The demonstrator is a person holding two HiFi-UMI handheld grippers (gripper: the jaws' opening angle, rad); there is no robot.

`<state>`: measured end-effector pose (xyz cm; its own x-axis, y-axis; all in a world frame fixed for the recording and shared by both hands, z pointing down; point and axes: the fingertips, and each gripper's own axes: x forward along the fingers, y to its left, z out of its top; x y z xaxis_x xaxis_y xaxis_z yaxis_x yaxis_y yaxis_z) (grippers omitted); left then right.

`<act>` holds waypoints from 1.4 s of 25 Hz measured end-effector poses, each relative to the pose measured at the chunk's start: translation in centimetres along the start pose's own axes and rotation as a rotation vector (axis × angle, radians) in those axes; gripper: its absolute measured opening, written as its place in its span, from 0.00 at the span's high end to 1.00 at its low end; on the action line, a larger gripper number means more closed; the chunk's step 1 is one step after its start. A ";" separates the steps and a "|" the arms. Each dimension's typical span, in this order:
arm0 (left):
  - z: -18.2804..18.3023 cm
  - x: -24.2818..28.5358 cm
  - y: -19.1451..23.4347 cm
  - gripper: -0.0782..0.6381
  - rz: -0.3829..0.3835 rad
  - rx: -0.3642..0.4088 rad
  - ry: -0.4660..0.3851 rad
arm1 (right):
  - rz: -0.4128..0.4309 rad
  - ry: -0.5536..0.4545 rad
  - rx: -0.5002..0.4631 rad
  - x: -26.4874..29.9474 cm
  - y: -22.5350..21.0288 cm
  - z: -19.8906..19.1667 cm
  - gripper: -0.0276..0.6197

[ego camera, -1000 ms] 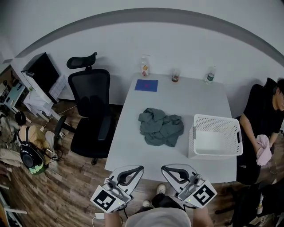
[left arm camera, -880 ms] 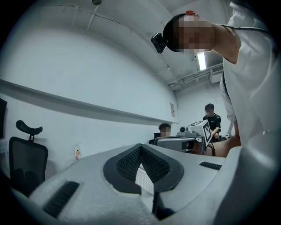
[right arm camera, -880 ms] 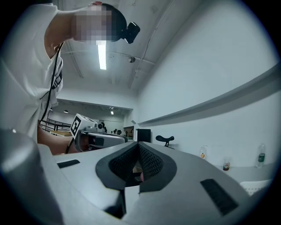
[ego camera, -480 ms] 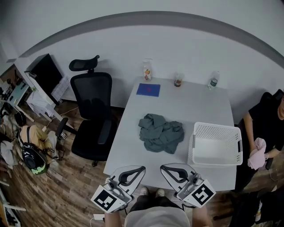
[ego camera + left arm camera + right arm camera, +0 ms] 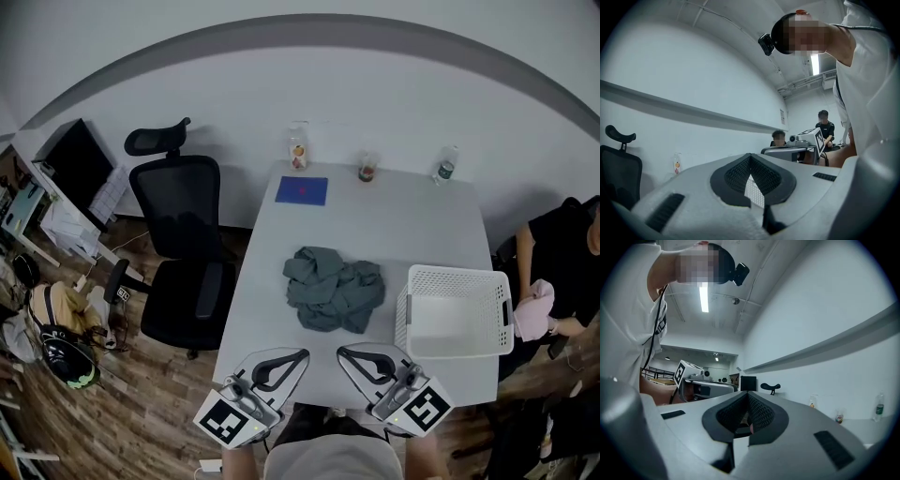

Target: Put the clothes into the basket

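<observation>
Left gripper: jaws closed tip to tip, nothing between them. Its black pads have a fine knurled rubber face and sit in smooth, pale grey moulded shells. Right gripper: same build, jaws likewise together and empty, with the textured faces meeting in a point. Head view: both grippers are held side by side over the near edge of the table, which has a white, smooth, matte, rectangular top. A strip of bare tabletop lies between them and the clothes. Clothes: one crumpled heap of soft grey-green fabric with many folds, lying near the middle of the table, well apart from both grippers. Basket: white rigid plastic, rectangular, with perforated lattice walls, a thick rim and a plain white floor. It stands upright at the table's right edge, just right of the heap and not touching it. Along the far edge of the table are a flat blue square sheet, a bottle with an orange label, a small clear cup with dark contents, and a clear water bottle. Left of the table a black office chair with headrest stands on the wood-plank floor. Further left there is a dark monitor. Right of the basket a seated person in black holds a pink cloth.
</observation>
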<state>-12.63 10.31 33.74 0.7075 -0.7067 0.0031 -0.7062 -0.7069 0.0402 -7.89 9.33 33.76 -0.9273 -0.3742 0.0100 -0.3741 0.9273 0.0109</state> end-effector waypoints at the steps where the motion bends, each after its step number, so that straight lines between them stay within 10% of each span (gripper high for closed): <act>1: -0.2 0.4 0.5 0.89 -0.011 -0.004 0.002 | -0.006 0.006 0.002 0.3 -0.5 -0.2 0.95; 10: -1.5 3.2 4.6 0.89 -0.125 0.073 0.028 | -0.075 0.030 0.030 3.5 -4.0 -1.6 0.95; 14: -2.5 4.6 6.5 0.89 -0.121 -0.052 0.046 | -0.111 0.064 0.052 4.4 -5.6 -2.6 0.95; 35: -4.4 9.5 12.3 0.89 -0.278 -0.053 0.074 | -0.296 0.208 0.023 8.2 -12.2 -5.0 0.95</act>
<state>-14.51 -4.97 38.67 0.8750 -0.4807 0.0575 -0.4841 -0.8691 0.1017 -10.83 -5.12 38.71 -0.7571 -0.6177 0.2128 -0.6285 0.7775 0.0211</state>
